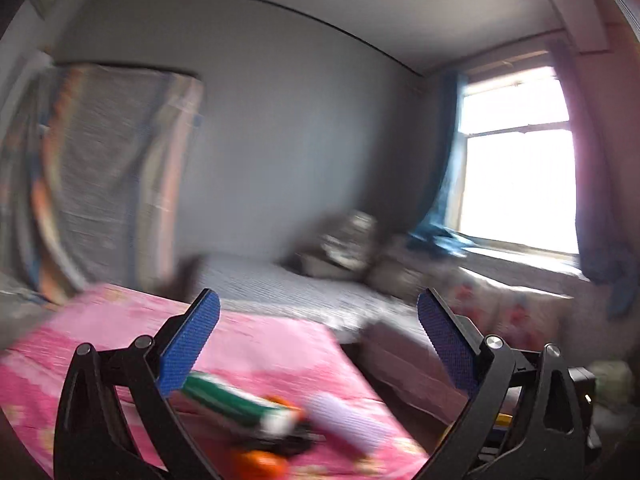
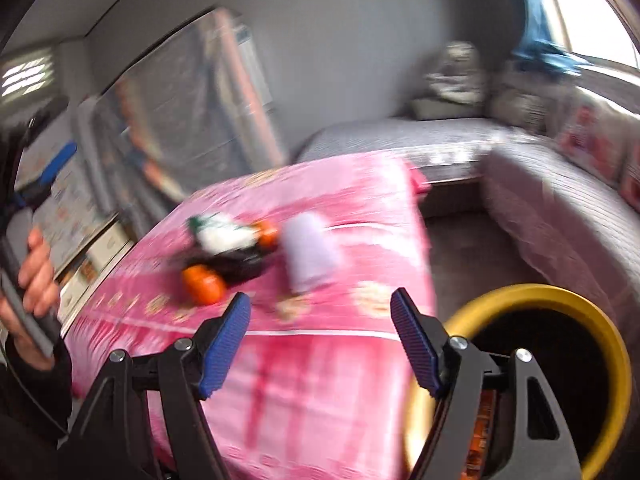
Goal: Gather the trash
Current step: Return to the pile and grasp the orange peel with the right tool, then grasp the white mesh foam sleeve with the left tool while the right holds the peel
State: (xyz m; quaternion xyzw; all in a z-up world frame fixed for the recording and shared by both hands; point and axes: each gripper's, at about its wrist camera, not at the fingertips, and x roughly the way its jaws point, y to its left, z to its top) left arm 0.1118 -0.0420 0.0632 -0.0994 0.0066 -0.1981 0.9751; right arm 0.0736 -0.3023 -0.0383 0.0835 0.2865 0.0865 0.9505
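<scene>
A pile of trash lies on the pink tablecloth (image 2: 328, 360): a green and white wrapper (image 2: 218, 232), orange peel pieces (image 2: 202, 284), something black (image 2: 236, 264) and a pale lilac cylinder (image 2: 312, 252). The same pile shows blurred in the left wrist view, with the wrapper (image 1: 224, 396), the peel (image 1: 260, 464) and the cylinder (image 1: 348, 420). My left gripper (image 1: 318, 312) is open and empty above the table. My right gripper (image 2: 320, 312) is open and empty, just short of the pile. A yellow-rimmed bin (image 2: 560, 340) stands at the table's right.
A grey bed (image 2: 420, 136) and a sofa (image 2: 568, 208) line the far wall and the window side. A wrapped mattress (image 1: 116, 176) leans at the left wall. The floor (image 2: 472, 256) lies between table and sofa. The person's left hand (image 2: 32, 272) is at far left.
</scene>
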